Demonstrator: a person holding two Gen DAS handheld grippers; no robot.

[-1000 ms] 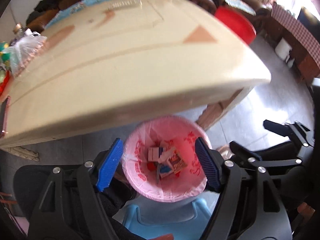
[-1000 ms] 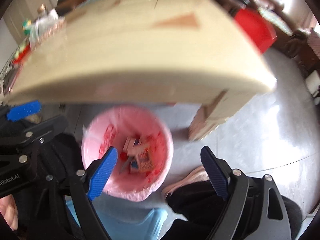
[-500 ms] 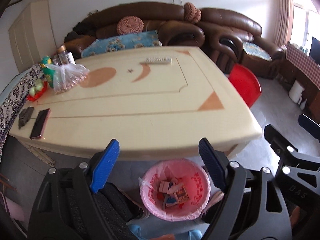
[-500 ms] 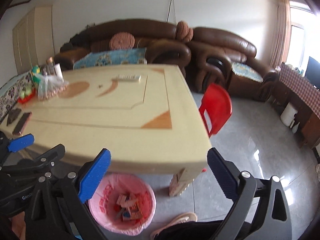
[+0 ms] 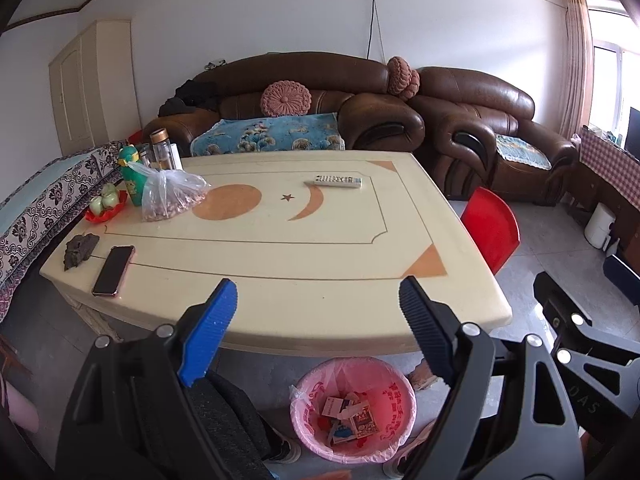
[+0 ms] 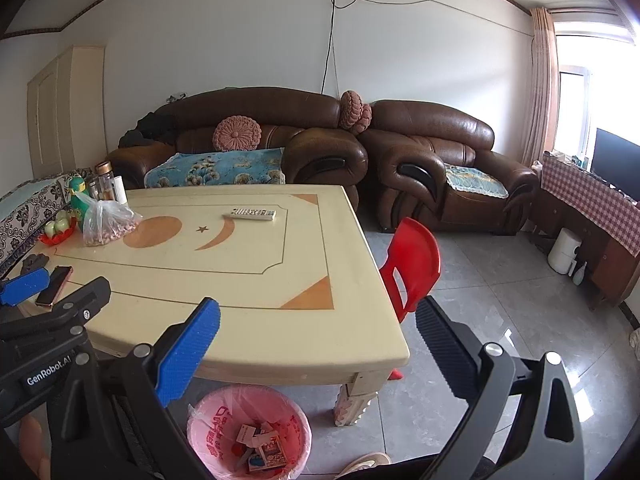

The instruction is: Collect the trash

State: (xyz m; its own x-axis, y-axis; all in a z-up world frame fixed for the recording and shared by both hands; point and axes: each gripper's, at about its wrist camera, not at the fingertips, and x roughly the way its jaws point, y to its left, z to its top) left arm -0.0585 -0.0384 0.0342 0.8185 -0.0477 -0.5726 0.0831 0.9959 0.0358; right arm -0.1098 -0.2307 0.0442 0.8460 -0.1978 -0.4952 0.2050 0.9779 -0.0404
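Behind stands a brown leather sofa (image 5: 304, 92); before it the cream oval-cornered table (image 5: 280, 248). Below its near edge sits the pink-lined round trash bin (image 5: 352, 412), holding small boxes, beneath both grippers. Left gripper (image 5: 316, 332) and right gripper (image 6: 320, 348) gape wide, empty.

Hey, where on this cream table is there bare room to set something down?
The cream table is bare along its near edge and right side, from the black phone across to the orange corner triangle. The far left corner is crowded: clear plastic bag, green bottle, red fruit dish.
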